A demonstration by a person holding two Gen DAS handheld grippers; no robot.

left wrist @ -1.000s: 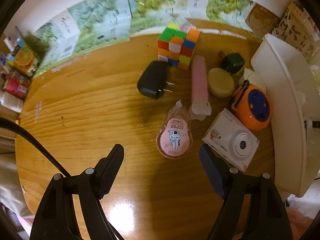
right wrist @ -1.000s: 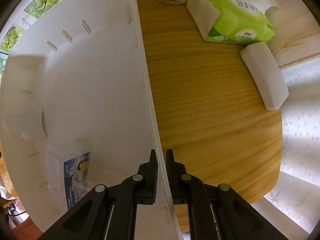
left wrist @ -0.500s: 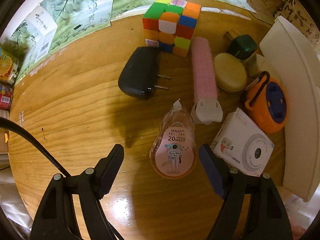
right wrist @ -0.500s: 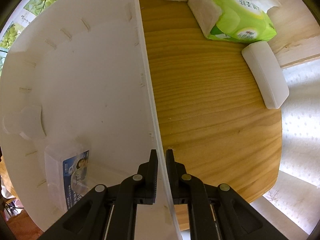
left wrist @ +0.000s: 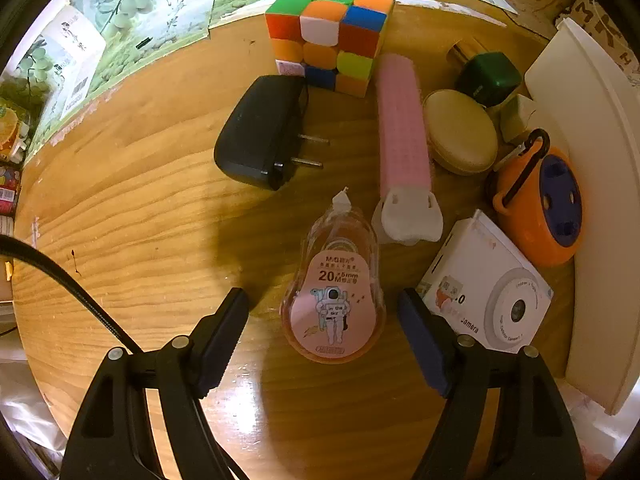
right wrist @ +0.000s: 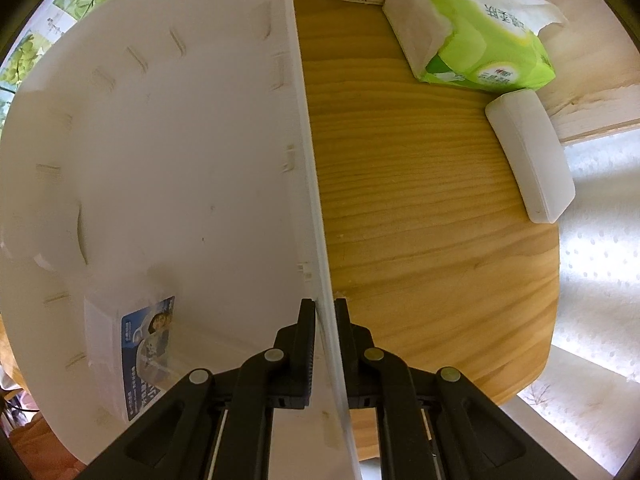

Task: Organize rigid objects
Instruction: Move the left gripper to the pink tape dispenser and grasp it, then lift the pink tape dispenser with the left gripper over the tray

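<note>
Left claw (left wrist: 322,322): spreading wide, straddling the clear plastic correction-tape dispenser with a pink astronaut label (left wrist: 334,298).
Dispenser: lying flat on the glossy wooden tabletop (left wrist: 140,220), beside a white toy camera (left wrist: 486,292).
Right claw (right wrist: 323,320): pinching the thin wall of the white plastic bin (right wrist: 308,184).

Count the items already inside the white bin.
1 visible: a clear box with a blue label, lying in the bin near its left wall, close to the right gripper clamped on the rim. The bin's nearest corner is hidden behind the fingers.
</note>
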